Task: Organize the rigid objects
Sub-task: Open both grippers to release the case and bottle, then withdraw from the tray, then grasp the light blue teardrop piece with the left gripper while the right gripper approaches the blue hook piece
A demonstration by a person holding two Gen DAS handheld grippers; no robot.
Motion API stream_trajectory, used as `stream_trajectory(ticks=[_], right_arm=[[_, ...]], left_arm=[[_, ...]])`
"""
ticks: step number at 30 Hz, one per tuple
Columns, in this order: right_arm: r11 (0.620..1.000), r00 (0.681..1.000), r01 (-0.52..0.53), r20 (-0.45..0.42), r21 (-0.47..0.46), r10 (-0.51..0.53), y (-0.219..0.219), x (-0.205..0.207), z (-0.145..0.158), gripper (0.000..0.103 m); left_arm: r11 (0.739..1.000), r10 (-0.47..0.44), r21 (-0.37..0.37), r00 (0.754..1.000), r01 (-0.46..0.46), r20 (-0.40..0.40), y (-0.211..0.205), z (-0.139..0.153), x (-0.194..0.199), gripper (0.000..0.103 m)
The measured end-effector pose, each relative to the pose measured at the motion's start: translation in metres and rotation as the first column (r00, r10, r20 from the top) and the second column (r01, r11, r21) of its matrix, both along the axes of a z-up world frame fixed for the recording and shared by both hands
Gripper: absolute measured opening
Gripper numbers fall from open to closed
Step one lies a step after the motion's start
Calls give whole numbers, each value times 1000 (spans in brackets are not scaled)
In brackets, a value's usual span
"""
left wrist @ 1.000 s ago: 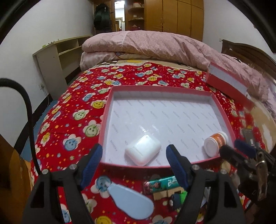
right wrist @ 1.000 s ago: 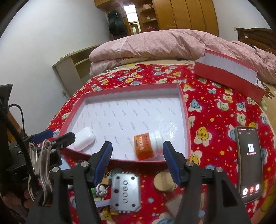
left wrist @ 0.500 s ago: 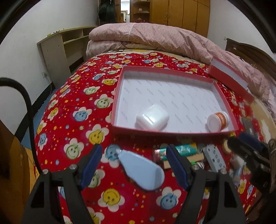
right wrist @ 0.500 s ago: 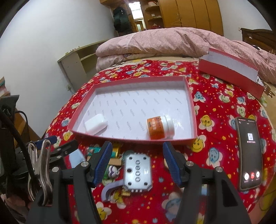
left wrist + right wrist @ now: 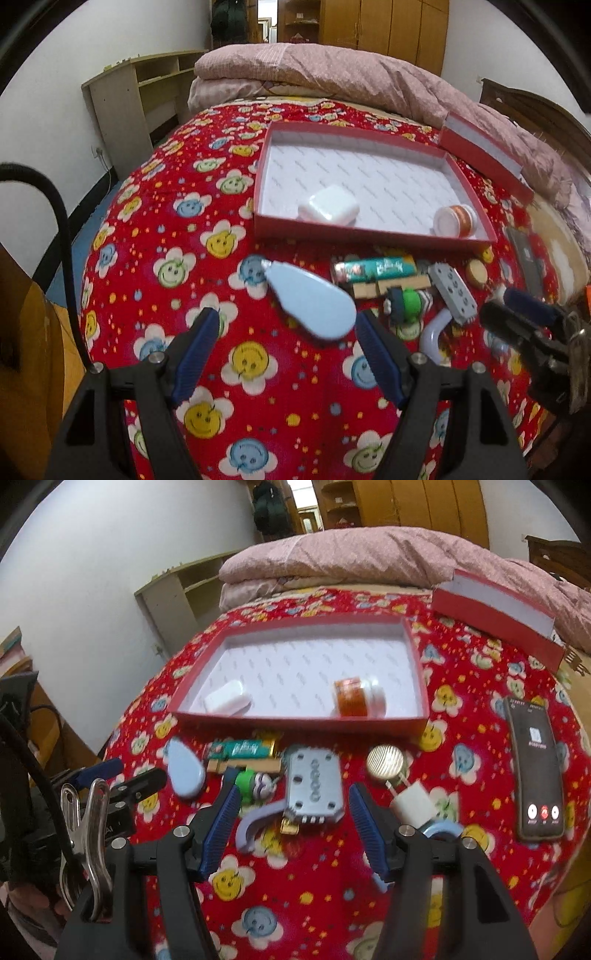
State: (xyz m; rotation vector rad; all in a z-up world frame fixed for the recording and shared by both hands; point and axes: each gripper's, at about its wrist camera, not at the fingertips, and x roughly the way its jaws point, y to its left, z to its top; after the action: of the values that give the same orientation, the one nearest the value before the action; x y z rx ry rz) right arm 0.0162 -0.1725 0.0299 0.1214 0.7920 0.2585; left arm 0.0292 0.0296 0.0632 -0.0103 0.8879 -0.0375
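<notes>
You have two things in the tray point(image 5: 413, 657) so far: the white case point(image 5: 227, 701) at its near left corner and the orange bottle point(image 5: 356, 699) lying on its side near the right wall. Everything else is yet to be sorted and lies on the bed just in front of the tray: the blue teardrop point(image 5: 312, 304), the green tube point(image 5: 242, 748), a wooden strip point(image 5: 243, 765), the grey block point(image 5: 314, 784), a round disc point(image 5: 385, 763), a white charger point(image 5: 413, 805) and a small green toy point(image 5: 247, 782). The phone point(image 5: 533, 768) lies well to the right.

Your left claw point(image 5: 284, 354) stands wide and empty, just short of the teardrop. Your right claw point(image 5: 290, 825) is likewise parted and empty, with the grey block lined up between its fingers.

The tube's print and the phone's screen are too blurred to read.
</notes>
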Motion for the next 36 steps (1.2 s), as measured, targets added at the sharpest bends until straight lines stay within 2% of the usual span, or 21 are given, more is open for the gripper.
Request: stream_trajectory(ticks=[7,11,19,29,30,31,32,36], right_arm=[[998,999,-46,3,-41,47,3,-24,-3,62],[996,995,-91,-37,-26,90,-5,-37,-12,62],[993,994,-101,-50,-53,99,-26,-58,-29,62],[989,997,-74,1,-125,75,-44,-64,-25,63],[986,997,-79,10,-144,81,-45,-62,-25,68],[982,996,-84,16,-167,88,-45,-58,-26,78],[973,995,-93,24,-211,101,-46,-53,-27,82],[946,989,-132,27,-296,147,-52,-39,-32,86]], left_arm=[[1000,8,-30,1000,-9,-17,2,-2,-16,80],[999,-7,-36,1000,6,-30,0,-6,-22,80],[999,-33,-29,999,32,-36,-4,-17,-32,80],[999,-30,-31,999,29,-34,-6,-23,-37,80],[999,-35,-22,999,34,-32,-8,-24,-38,80],[999,-37,-13,999,37,-30,-9,-24,-40,80],[999,-38,-3,999,38,-28,-11,-25,-41,80],[999,-36,-7,999,35,-19,-11,-24,-43,80]])
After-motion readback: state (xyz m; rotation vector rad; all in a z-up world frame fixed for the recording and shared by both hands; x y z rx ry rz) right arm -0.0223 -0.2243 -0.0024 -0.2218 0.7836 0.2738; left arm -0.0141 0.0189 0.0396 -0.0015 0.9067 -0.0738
